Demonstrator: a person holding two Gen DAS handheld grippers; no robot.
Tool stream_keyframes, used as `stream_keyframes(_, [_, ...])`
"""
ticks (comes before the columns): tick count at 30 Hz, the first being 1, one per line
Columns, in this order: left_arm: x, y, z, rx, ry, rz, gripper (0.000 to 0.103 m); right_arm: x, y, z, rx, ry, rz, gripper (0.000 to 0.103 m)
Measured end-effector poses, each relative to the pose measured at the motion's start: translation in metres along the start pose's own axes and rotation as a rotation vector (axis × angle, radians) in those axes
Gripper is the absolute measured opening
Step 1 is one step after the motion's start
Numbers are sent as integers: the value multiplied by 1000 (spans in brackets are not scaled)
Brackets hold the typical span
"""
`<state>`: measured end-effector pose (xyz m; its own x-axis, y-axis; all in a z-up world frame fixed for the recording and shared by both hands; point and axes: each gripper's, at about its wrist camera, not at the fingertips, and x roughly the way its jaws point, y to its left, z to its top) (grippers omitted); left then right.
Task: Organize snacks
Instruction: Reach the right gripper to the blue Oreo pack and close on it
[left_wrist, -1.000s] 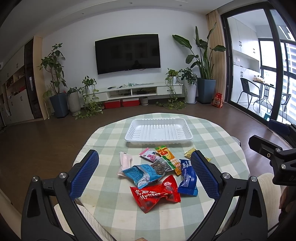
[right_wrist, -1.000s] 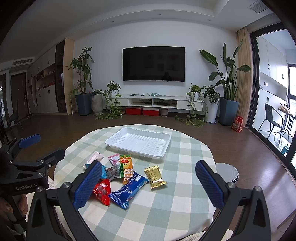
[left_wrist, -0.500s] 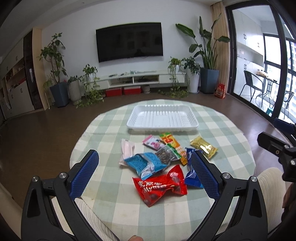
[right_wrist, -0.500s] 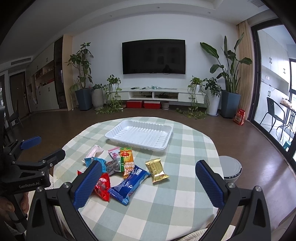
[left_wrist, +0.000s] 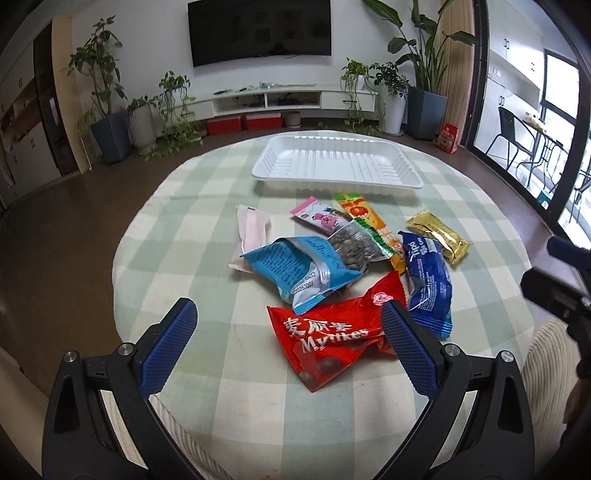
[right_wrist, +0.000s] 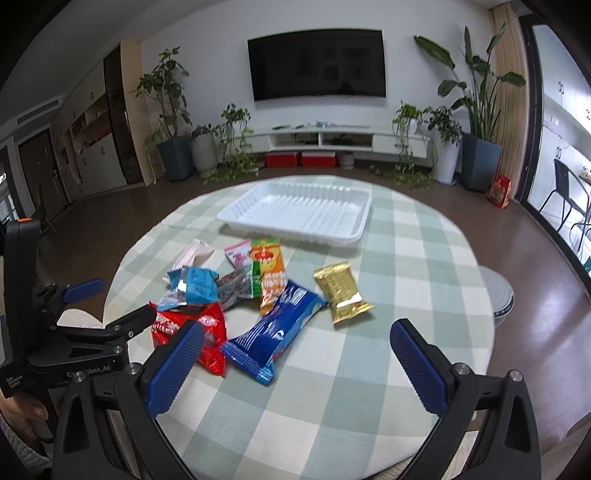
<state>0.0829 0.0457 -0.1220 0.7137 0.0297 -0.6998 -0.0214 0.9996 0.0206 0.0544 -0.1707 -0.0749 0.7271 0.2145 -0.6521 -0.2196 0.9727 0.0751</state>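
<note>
Hovering wide open, the left gripper (left_wrist: 288, 334) and right gripper (right_wrist: 297, 356) could snag overlapping packets; the red bag (left_wrist: 332, 332) might slide off the counter (left_wrist: 177, 258).

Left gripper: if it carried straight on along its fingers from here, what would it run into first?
Most likely the red Mytikes bag, which lies nearest, just ahead of the open left gripper and slightly toward its right finger. The light blue packet sits behind it. Depth is uncertain in the fisheye view.
</note>
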Motion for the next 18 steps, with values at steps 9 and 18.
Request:
stream_keyframes(9, [28, 19, -2, -65, 72, -68, 101, 56, 5, -4, 43, 126, 45, 103])
stream_keyframes(18, [41, 25, -3, -83, 100, -108, 100, 99, -6, 0, 136, 217, 86, 103])
